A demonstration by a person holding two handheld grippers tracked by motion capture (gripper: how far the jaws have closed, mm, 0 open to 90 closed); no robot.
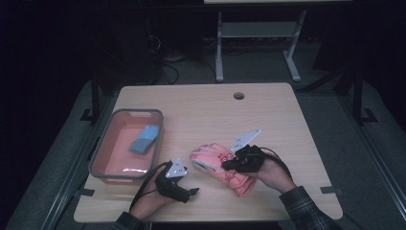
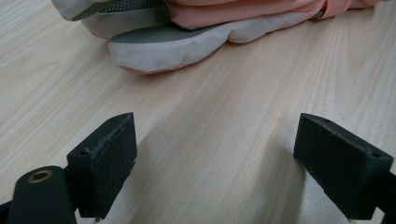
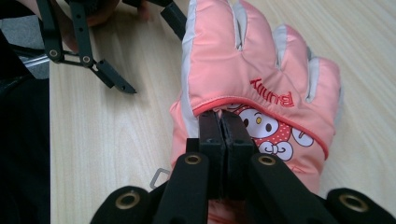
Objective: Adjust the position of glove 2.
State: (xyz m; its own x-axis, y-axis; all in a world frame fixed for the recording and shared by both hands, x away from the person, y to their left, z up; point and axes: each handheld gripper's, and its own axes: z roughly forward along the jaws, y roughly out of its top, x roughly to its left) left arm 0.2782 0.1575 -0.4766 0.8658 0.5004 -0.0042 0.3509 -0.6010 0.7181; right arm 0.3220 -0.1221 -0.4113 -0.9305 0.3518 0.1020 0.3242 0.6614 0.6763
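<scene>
The left tongs (image 1: 194, 191) rest low on the bench (image 1: 201, 110) with jaws wide and nothing between them, aimed at the glove's fingertips just ahead. Left of them stands a grey-rimmed tray (image 1: 103, 143) holding a blue sponge (image 1: 144, 139). The pink glove (image 3: 261, 79) lies flat at mid-bench. The right tongs (image 3: 220, 122) press on its back, jaws closed together, pinching the fabric.
</scene>
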